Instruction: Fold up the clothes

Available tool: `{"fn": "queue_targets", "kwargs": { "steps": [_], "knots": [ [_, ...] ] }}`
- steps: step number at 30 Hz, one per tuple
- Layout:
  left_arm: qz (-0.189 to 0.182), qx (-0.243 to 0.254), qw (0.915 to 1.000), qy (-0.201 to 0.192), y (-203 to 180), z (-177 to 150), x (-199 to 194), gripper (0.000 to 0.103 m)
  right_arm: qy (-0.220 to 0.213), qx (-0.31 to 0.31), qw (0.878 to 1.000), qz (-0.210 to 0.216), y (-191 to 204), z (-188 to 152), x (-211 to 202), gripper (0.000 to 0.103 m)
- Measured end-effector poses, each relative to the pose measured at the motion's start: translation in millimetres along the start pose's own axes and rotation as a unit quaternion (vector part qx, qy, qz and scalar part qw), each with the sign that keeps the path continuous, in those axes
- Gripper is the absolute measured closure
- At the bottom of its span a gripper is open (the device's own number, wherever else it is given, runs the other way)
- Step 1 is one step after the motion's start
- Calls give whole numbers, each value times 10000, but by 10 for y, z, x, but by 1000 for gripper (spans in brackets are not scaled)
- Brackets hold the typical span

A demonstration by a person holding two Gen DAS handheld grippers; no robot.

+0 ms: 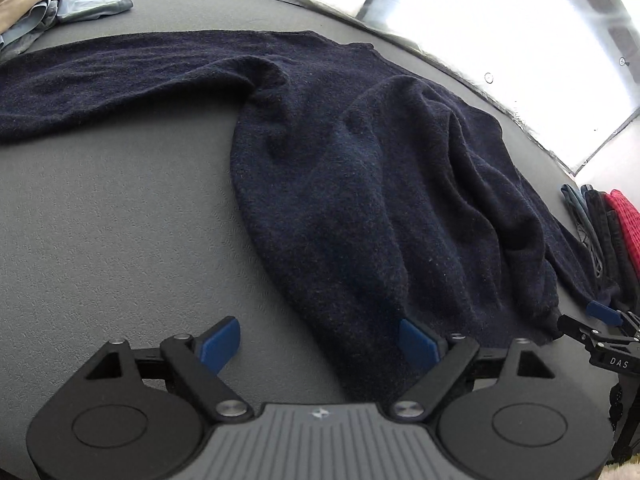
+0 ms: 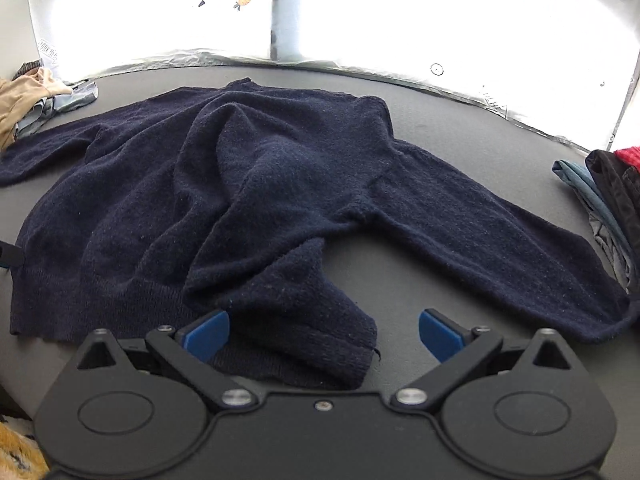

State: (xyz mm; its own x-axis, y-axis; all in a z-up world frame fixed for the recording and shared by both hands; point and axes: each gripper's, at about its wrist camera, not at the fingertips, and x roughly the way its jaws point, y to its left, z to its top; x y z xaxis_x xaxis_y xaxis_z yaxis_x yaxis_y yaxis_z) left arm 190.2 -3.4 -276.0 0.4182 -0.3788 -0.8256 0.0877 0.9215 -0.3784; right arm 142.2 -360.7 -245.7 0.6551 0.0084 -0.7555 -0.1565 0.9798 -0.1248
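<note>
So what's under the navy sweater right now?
Only the grey table shows around the sweater. Its hem corner is flipped up over the body near the right hand-held gripper. Anything beneath the bunched fabric is covered.

- A navy sweater is sprawling across the middle of the grey table, its two sleeves reaching out toward both ends.
- Bare tabletop is lying open on the near left side, below the left sleeve, giving the left gripper clear passage.
- A rumpled hem fold is bunching up between the spread jaws of the right gripper.
- A stack of folded clothes is crowding the right edge, just beside the right sleeve's cuff.
- A loose heap of beige and pale blue garments is blocking the far left corner.
- A strip of bare table is running behind the sweater, seemingly clear, though glare is washing out the edge.
</note>
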Motion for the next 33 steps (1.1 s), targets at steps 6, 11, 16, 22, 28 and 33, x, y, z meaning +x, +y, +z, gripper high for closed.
{"fn": "queue_targets", "kwargs": {
  "steps": [6,11,16,22,28,33],
  "knots": [
    [65,532,9984,189,-272,-95,114,17,170,-1740,9839,-375,348,-38,173,23],
    [627,1278,9894,273,-527,-175,246,36,173,-2158,9758,-293,428,-3,275,55],
    [720,1521,9854,262,-575,-182,219,80,139,-1617,9864,244,245,104,218,88],
    [782,809,9925,-479,-354,86,-517,90,-469,2054,9487,2359,-686,196,-226,92],
    [557,248,9970,-475,-60,219,-884,89,62,2762,9267,2549,-784,-201,-330,92],
    [1310,348,9889,608,24,-111,-265,83,1097,2396,9490,1730,-483,-372,-143,87]
  ]
}}
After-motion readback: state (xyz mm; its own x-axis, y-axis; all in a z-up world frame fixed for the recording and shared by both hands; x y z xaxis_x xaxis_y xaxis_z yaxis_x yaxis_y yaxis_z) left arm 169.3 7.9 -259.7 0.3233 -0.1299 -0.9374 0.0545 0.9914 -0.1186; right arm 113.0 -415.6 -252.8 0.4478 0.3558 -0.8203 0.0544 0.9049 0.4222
